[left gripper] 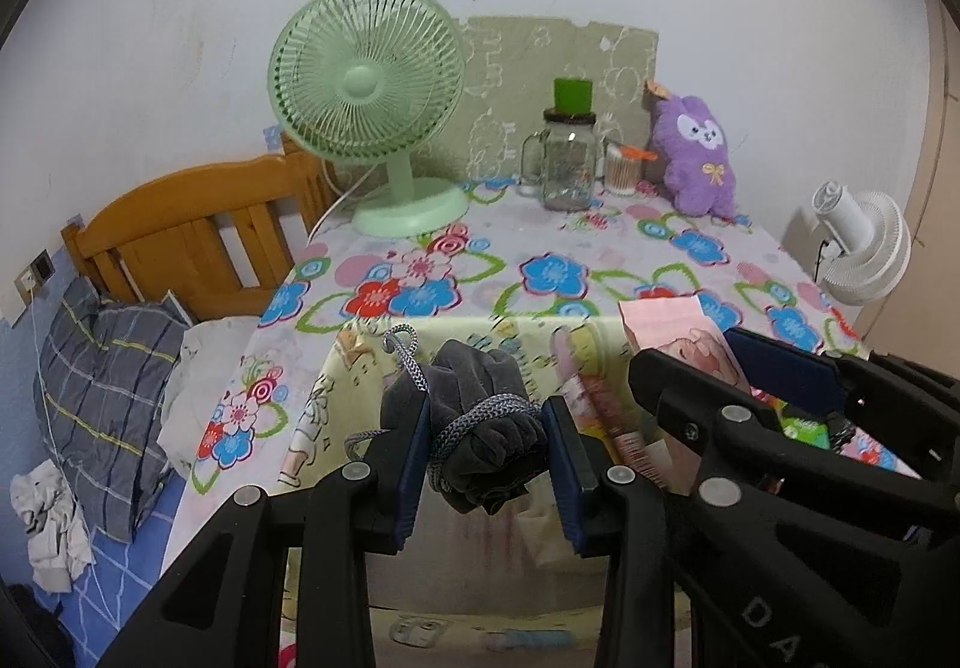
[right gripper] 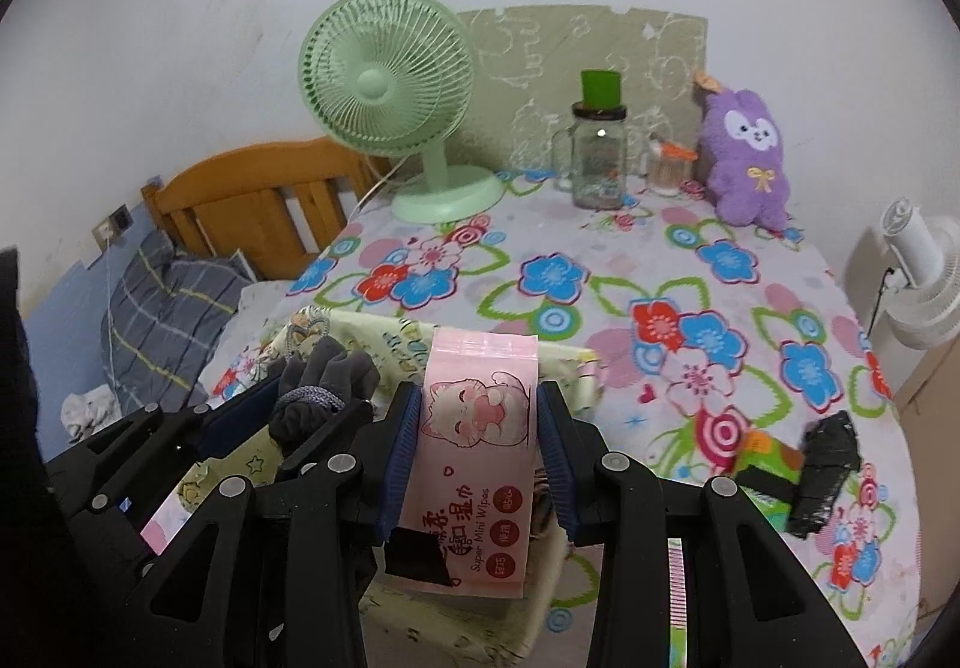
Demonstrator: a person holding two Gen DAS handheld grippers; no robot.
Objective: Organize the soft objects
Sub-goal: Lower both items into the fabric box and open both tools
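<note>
My left gripper [left gripper: 486,428] is shut on a grey velvet pouch [left gripper: 480,386] wound with grey cord. It hangs over a pale yellow fabric box [left gripper: 360,362] printed with cartoons, at the near edge of the flowered table [left gripper: 540,248]. Close on its right, my right gripper [right gripper: 477,416] is shut on a pink pack of wet wipes [right gripper: 474,488], held upright over the same box [right gripper: 384,338]. The right wrist view shows the pouch [right gripper: 324,386] at its left. A purple plush [right gripper: 747,158] sits at the table's back right.
A green fan [left gripper: 366,86], a glass jar with a green lid [left gripper: 567,158] and a small cup stand along the back wall. A green carton [right gripper: 771,464] and a black object [right gripper: 825,476] lie near right. A bed with a wooden headboard [left gripper: 198,230] is on the left, a white fan [left gripper: 864,248] on the right.
</note>
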